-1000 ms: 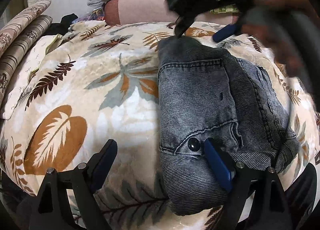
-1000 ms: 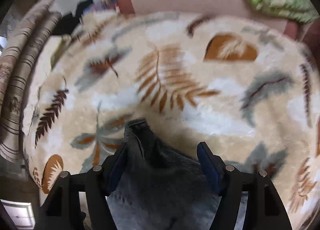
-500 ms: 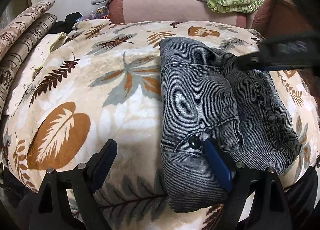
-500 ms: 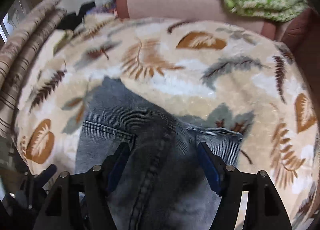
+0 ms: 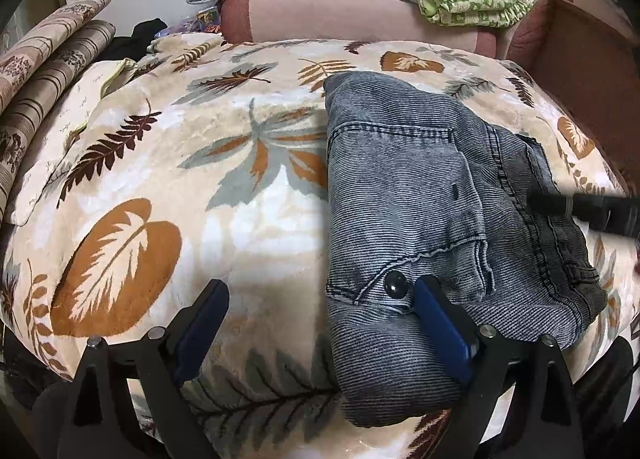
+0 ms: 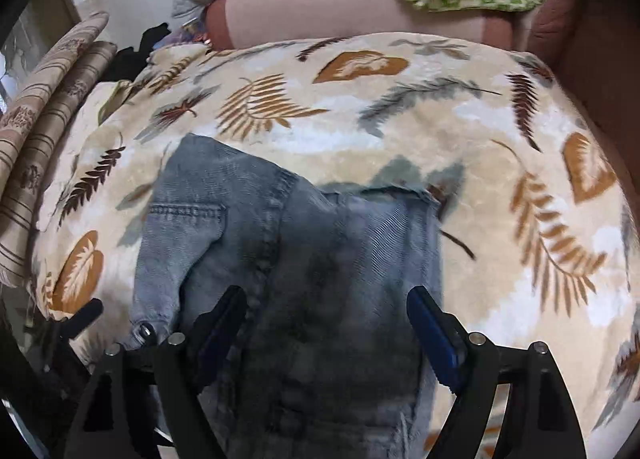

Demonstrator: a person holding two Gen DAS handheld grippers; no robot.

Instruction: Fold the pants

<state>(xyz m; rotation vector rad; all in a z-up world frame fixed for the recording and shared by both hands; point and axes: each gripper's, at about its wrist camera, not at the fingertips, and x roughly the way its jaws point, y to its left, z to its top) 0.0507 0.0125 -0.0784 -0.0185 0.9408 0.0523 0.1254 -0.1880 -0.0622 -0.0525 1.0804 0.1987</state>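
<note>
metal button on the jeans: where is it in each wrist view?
Left wrist: the button sits low centre, just left of the blue right finger pad.
Right wrist: button low left, at the jeans' corner.
Shared landmark: the big orange leaf print.

Soft, even indoor light; both fisheye views bow strongly, with black corners. The right wrist view is motion-blurred; the left is sharp.

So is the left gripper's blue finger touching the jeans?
Touching. In the left wrist view, the blue finger of the left gripper presses onto the folded jeans beside the black button, with denim dented around it.
</note>
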